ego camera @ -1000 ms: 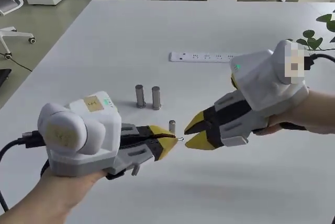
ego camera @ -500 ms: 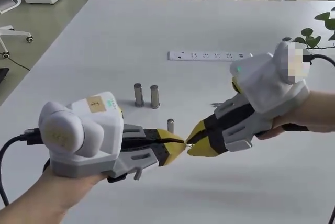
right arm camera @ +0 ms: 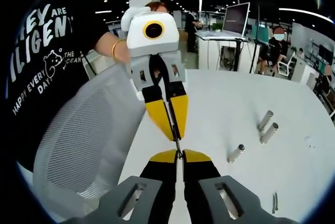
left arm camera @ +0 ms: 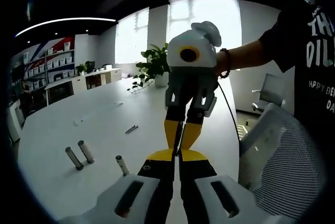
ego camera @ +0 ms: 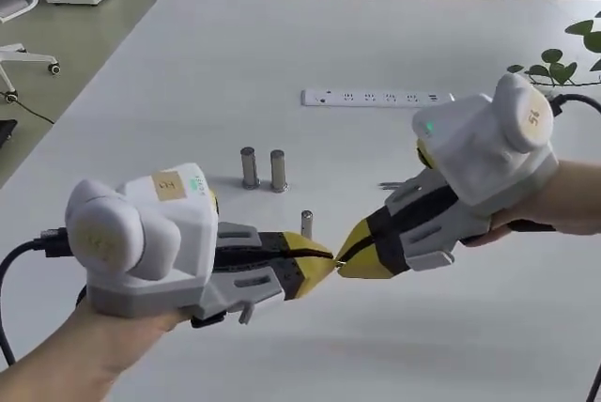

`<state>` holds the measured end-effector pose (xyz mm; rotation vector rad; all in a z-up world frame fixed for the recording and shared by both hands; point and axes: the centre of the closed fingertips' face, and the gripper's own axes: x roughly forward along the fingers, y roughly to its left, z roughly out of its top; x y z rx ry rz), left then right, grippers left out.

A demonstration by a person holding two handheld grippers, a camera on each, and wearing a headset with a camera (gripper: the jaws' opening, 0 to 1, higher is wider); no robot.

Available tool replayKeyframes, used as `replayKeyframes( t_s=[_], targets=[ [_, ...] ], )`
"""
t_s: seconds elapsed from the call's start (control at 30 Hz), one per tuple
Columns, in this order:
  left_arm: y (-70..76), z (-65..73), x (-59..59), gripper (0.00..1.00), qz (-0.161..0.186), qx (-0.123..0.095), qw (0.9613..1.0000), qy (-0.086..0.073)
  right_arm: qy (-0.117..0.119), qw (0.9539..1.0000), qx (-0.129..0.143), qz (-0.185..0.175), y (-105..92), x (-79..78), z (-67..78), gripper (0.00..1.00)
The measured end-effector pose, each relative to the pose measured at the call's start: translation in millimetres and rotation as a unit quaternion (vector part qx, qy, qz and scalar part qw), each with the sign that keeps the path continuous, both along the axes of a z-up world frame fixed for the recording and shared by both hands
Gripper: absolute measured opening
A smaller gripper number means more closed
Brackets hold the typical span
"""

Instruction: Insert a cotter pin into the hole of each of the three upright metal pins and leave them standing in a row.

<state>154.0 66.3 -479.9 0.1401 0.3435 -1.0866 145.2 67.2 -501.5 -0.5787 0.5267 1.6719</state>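
White table (ego camera: 188, 64): left gripper (ego camera: 325, 262) and right gripper (ego camera: 346, 255) meet tip to tip, both sets of jaws closed, apparently on one cotter pin (right arm camera: 178, 143), though it is too thin for us to be sure. We judge this a regrip before insertion. The near pin (ego camera: 307, 224) stands at 11 o'clock just beside the tips, with the far pins (ego camera: 250, 168) beyond, so next we must line the cotter pin up with the near pin's hole.

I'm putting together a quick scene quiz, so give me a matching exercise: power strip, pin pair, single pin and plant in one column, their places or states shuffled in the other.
1 power strip
2 pin pair
3 single pin
4 plant

A upright, alone
B right side of the table
C lying flat, far side
D upright, side by side

Pairs: 1-C, 2-D, 3-A, 4-B
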Motion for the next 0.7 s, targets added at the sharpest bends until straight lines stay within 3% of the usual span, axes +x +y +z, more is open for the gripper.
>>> replayKeyframes(
  t_s=[0.13, 0.3, 0.43, 0.7],
  targets=[
    [0.7, -0.1, 2.4, 0.00, 0.009, -0.005, 0.9999, 0.003, -0.023, 0.9997, -0.008, 0.001, -0.3, 3.8, -0.6, 0.00],
    [2.2, -2.0, 5.9, 0.02, 0.020, 0.002, 0.9998, -0.004, -0.050, 0.9984, -0.026, 0.009, 0.2, 8.1, -3.8, 0.00],
    [6.0, -6.3, 7.2, 0.03, 0.031, 0.010, 0.9995, 0.002, -0.068, 0.9965, -0.048, 0.007, -4.1, 12.4, -9.2, 0.00],
    [17.0, -14.8, 10.6, 0.10, 0.059, 0.014, 0.9981, 0.008, -0.084, 0.9931, -0.081, -0.016, -15.4, 27.8, -16.2, 0.00]
  ],
)
